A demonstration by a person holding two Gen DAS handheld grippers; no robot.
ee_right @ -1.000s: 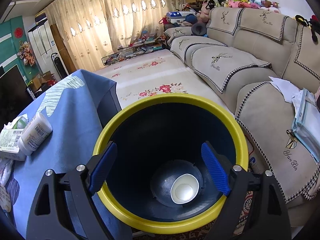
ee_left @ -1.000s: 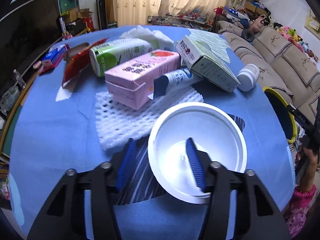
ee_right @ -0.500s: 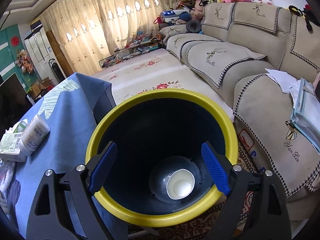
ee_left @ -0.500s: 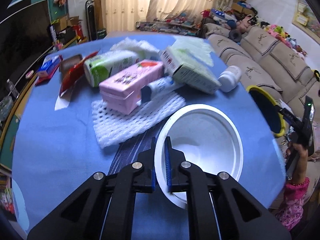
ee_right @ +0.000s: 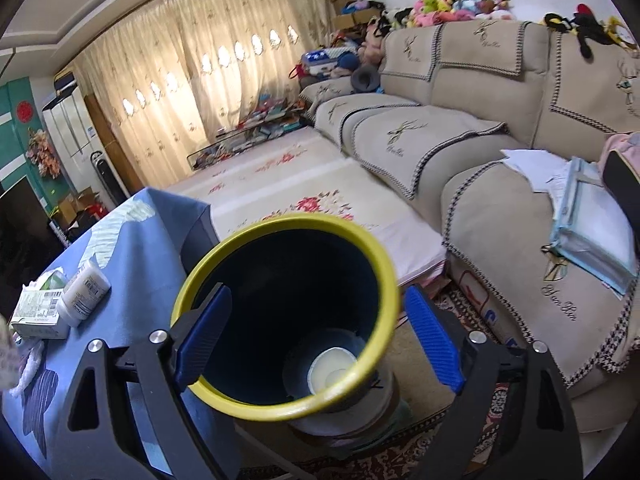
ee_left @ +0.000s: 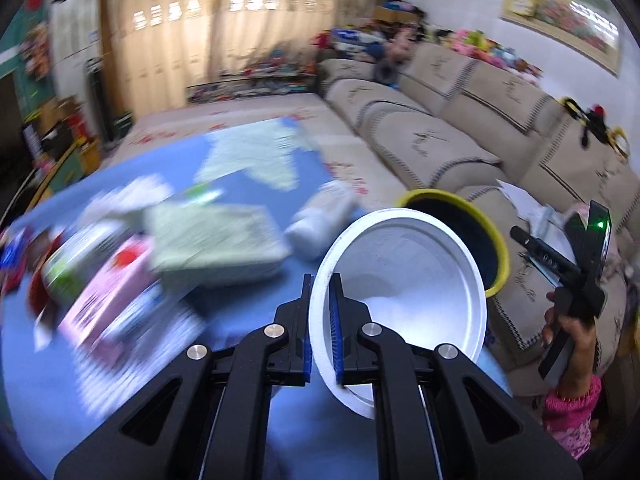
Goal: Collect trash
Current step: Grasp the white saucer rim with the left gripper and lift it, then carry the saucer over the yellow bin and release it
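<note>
Since a second ago the left gripper (ee_left: 320,320) has closed from a wide straddle to a tight pinch: its 2 blue pads (ee_left: 334,328) now clamp the near rim of the white bowl (ee_left: 404,288), one pad inside the wall and one outside. That bowl is off the blue tablecloth (ee_left: 256,184) and tilted, carried toward the yellow-rimmed bin (ee_left: 494,240), which shows just behind it. What is left of the pile, the pink carton (ee_left: 108,300), green box (ee_left: 216,240) and white bottle (ee_left: 320,216), is smeared by the camera's swing. The right gripper (ee_right: 316,336) has its jaws spread wide and, having just opened a little further, grips nothing; its pads stand on either side of the bin's mouth (ee_right: 288,224) in that view. 1 white cup (ee_right: 332,368) already lies at the bin's bottom. I judge the pick complete and the drop next, needing only that the bowl clear the rim before release.
</note>
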